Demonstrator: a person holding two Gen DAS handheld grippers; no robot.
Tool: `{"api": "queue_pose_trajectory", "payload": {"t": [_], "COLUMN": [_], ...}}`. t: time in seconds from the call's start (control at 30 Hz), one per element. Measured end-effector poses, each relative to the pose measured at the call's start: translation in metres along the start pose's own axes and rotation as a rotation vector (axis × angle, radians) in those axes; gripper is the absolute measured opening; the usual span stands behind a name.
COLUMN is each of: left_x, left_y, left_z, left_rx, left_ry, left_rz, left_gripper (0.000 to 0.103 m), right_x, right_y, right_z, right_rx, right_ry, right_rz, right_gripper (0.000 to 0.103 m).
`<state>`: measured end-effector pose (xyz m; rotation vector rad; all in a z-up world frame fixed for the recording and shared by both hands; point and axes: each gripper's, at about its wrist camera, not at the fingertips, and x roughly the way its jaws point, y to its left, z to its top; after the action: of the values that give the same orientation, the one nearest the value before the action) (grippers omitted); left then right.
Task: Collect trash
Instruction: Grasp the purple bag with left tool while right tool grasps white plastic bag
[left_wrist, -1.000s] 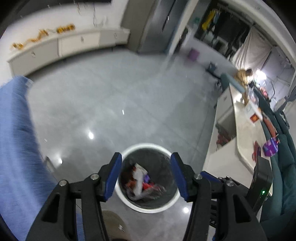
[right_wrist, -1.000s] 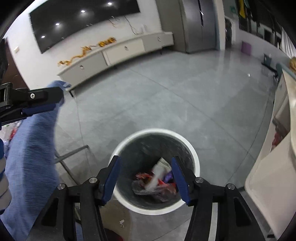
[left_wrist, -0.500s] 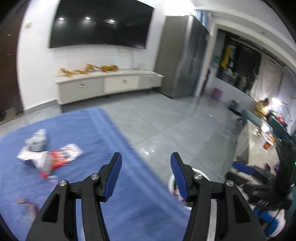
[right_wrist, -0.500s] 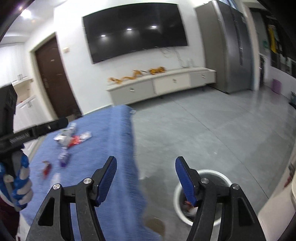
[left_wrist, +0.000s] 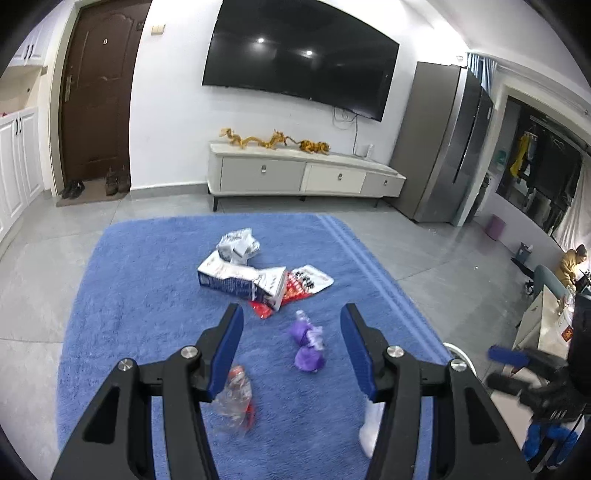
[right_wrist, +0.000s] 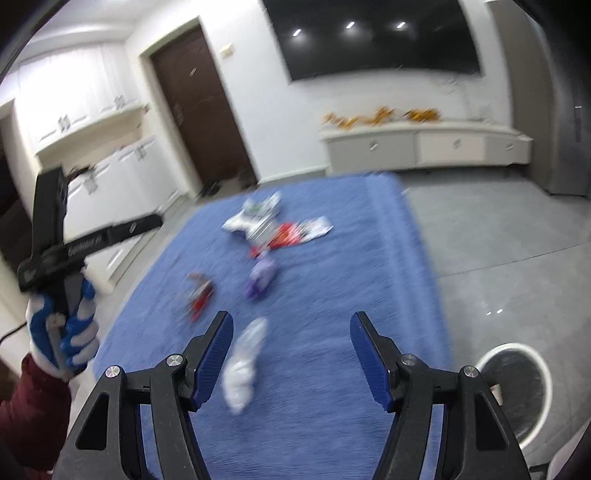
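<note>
Both grippers tilt down over a blue fleecy cloth (left_wrist: 155, 280) strewn with trash. The left gripper (left_wrist: 291, 350) has its jaws open and empty, aimed at a crumpled purple wrapper (left_wrist: 308, 345); a clear plastic scrap with red print (left_wrist: 236, 400) lies by its left finger. The right gripper (right_wrist: 291, 356) also holds nothing, jaws apart, with a white crumpled tissue (right_wrist: 243, 365) just beside its left finger. A gloved left hand (right_wrist: 64, 334) grips its handle upright. The round white-rimmed bin (right_wrist: 517, 387) stands on the floor right of the cloth.

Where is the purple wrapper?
The purple wrapper lies on the blue rug, mid-frame in the left wrist view, just nearer than the milk carton.
</note>
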<state>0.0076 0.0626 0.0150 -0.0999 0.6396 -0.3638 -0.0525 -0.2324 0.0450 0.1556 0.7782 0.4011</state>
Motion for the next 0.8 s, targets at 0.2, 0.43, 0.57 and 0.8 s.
{"api": "queue_pose_trajectory", "payload": {"t": [0.2,0.43,0.57,0.8], "left_x": [0.053,0.124,0.154,0.178], "left_y": [0.0,-0.017,-0.025,-0.032], "left_z": [-0.009,-0.023,-0.031,-0.042], "left_rx": [-0.017,-0.015,-0.006,-0.006], "left_ry": [0.119,0.257,0.307,0.343], "left_rz": [-0.042,-0.045,-0.02,-0.006], "left_gripper": [0.053,0.053,0.051,0.028], "right_x": [0.061,0.105,0.115,0.101], "right_y": [0.026,0.039,0.04,0.027], "right_z": [-0.02,-0.042,-0.047,-0.046], "right_rx": [-0.029,-0.053,-0.073,-0.052], "right_ry": [0.164,0.28,0.312,0.293], "right_rz": [0.093,0.135,0.136,0.158], "right_gripper": [0.064,0.056,0.039,0.032]}}
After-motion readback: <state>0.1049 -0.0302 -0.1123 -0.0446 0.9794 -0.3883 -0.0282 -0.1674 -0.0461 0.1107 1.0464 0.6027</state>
